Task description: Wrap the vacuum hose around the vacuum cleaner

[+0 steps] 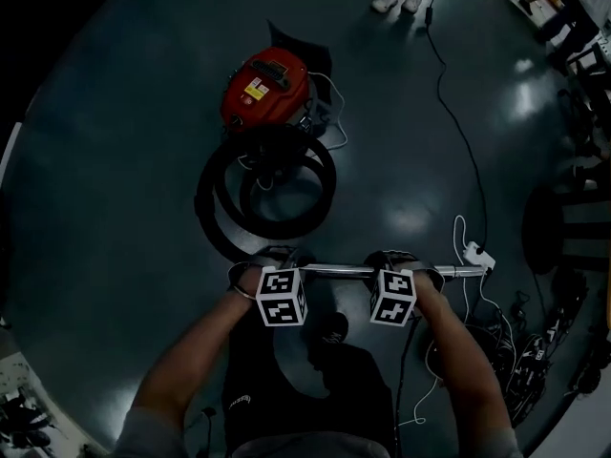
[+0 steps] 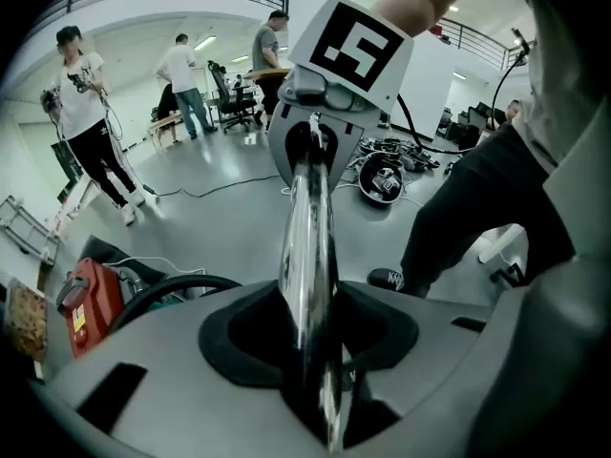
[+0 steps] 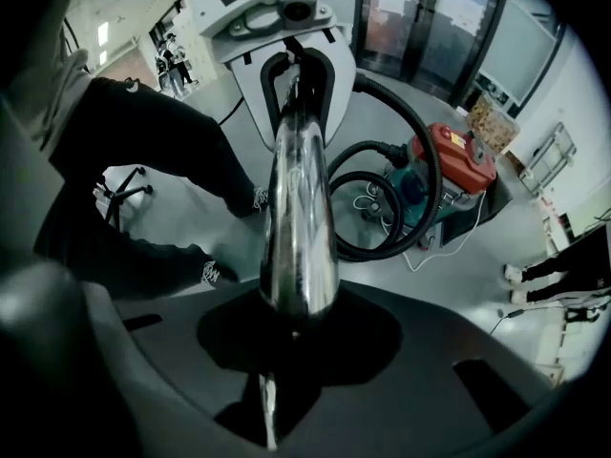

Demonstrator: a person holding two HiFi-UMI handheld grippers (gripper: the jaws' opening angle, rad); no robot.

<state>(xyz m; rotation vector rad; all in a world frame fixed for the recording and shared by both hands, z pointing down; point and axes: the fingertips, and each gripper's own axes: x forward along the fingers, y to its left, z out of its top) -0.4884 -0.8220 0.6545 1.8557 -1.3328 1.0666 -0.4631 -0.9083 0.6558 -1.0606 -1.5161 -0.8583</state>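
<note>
Head view, looking steeply down: chrome vacuum wand (image 1: 348, 271) held level above the floor (image 1: 115, 160). Left gripper (image 1: 270, 259) clamped at one end, right gripper (image 1: 401, 260) clamped further along, with a bare stretch of tube between and a short stub past the right one. Same reading from both gripper views: pads closed on the tube, nothing else in either jaw.

Toward the floor's far edge: red vacuum cleaner (image 1: 267, 86) standing. Just in front of it, black vacuum hose (image 1: 267, 194) lying in loose loops on the floor, not yet wound round the body, its near loop coming close to the left gripper. Near the floor's right edge: white power strip (image 1: 477, 254) and a tangle of cables (image 1: 516, 351), close under the wand's free stub.

Likely trouble from here:

- Slipping. Smooth, round, polished metal in two pinch grips, liable to roll or slide out under uneven pull or a twist of one gripper against the other.
- Snagging. Risk of hooking the power strip's lead by swinging the stub low.
- Tipping or dragging the cleaner by hauling on the wand with the loops pulled taut.
- Kinking or crossing the loops by lifting too fast.
- Clipping the bystander's feet (image 1: 399, 0) at the floor's far edge with a wide swing.
</note>
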